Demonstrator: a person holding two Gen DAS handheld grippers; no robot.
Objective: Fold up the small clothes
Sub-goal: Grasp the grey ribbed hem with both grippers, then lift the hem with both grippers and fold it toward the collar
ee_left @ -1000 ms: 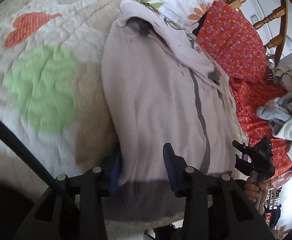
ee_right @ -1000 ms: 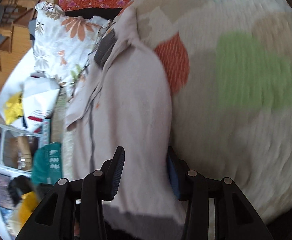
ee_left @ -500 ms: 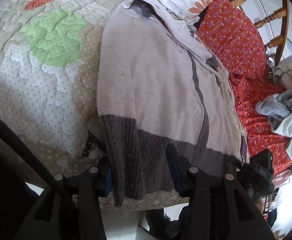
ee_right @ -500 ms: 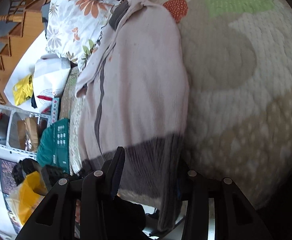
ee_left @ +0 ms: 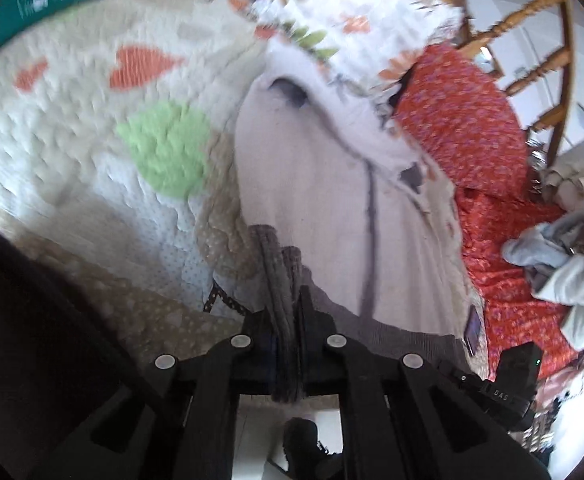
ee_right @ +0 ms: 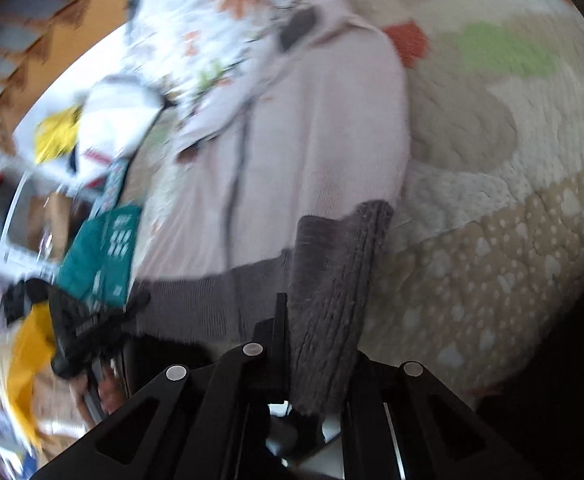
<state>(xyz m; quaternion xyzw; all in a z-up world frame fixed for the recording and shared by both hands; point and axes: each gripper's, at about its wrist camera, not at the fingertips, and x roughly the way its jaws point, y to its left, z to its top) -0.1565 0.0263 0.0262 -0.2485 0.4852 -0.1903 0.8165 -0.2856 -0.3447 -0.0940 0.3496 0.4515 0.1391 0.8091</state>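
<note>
A pale lilac knit cardigan [ee_left: 332,184] with a dark grey ribbed hem lies lengthwise on a quilted bedspread [ee_left: 92,184]. My left gripper [ee_left: 286,308] is shut on one corner of the grey hem [ee_left: 280,272] and lifts it off the quilt. My right gripper [ee_right: 320,328] is shut on the other hem corner [ee_right: 336,264], which stands up bunched between the jaws. The cardigan [ee_right: 316,140] stretches away from both grippers toward its collar. The other gripper shows at the edge of each view, low right in the left wrist view [ee_left: 508,384] and low left in the right wrist view [ee_right: 80,328].
A floral pillow [ee_left: 352,12] lies beyond the collar. A red flowered cloth [ee_left: 472,128] and a pile of pale clothes [ee_left: 564,248] lie beside the cardigan, by a wooden chair [ee_left: 548,56]. A teal box [ee_right: 104,252] and shelves stand off the bed edge.
Both grippers closed on the grey hem corners and raised them off the quilt. Both views are now blurred by motion.
</note>
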